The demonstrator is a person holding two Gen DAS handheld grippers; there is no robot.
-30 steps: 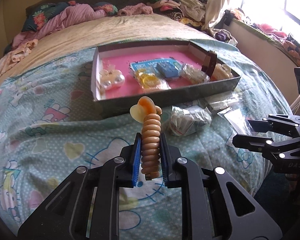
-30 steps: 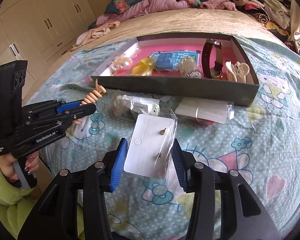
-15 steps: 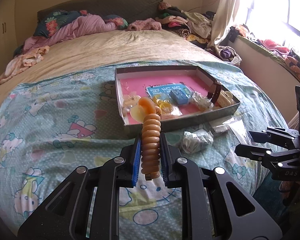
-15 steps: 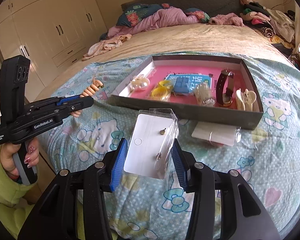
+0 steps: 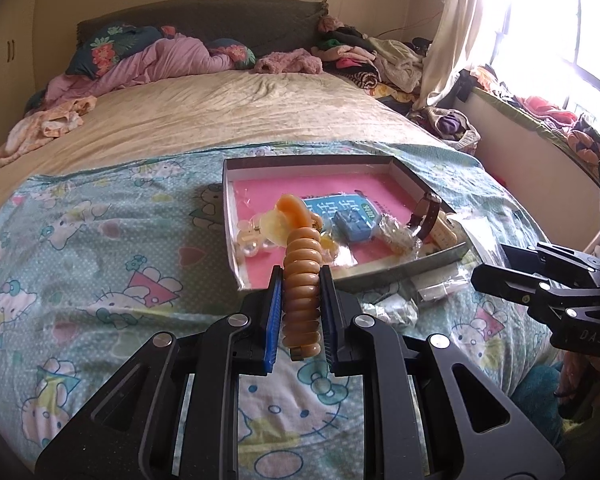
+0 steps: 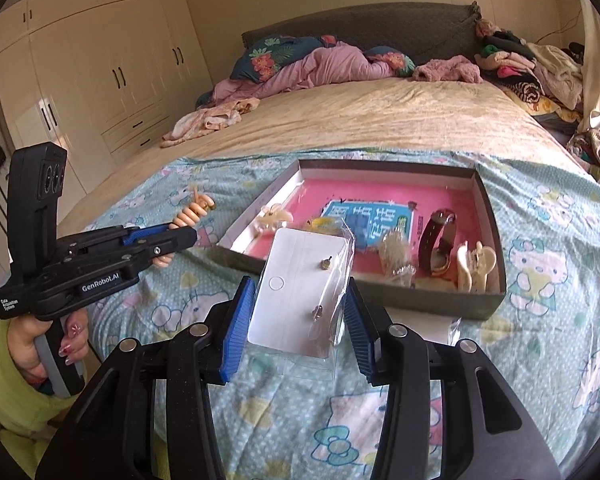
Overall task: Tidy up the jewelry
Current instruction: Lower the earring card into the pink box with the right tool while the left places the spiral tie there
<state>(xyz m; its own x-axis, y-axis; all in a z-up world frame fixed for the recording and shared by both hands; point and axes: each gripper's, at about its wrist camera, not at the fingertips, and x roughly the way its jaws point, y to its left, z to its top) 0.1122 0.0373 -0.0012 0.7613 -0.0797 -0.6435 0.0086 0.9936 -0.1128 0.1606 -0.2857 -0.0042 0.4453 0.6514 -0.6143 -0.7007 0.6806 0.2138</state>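
The left gripper [image 5: 300, 316] pinches an orange coiled hair tie [image 5: 302, 280] upright, lifted above the bed, ready for the box [image 6: 494, 216]. The right gripper [image 6: 300, 320] clamps an earring card [image 6: 296, 288] by its edges, so the studs stay untouched.

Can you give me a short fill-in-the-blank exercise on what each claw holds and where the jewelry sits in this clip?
1. The left claw is shut on an orange beaded ____.
2. The right claw holds a white earring card inside a clear plastic ____.
3. The brown watch stands inside the box, whose floor is coloured ____.

Missing words: bracelet; sleeve; pink
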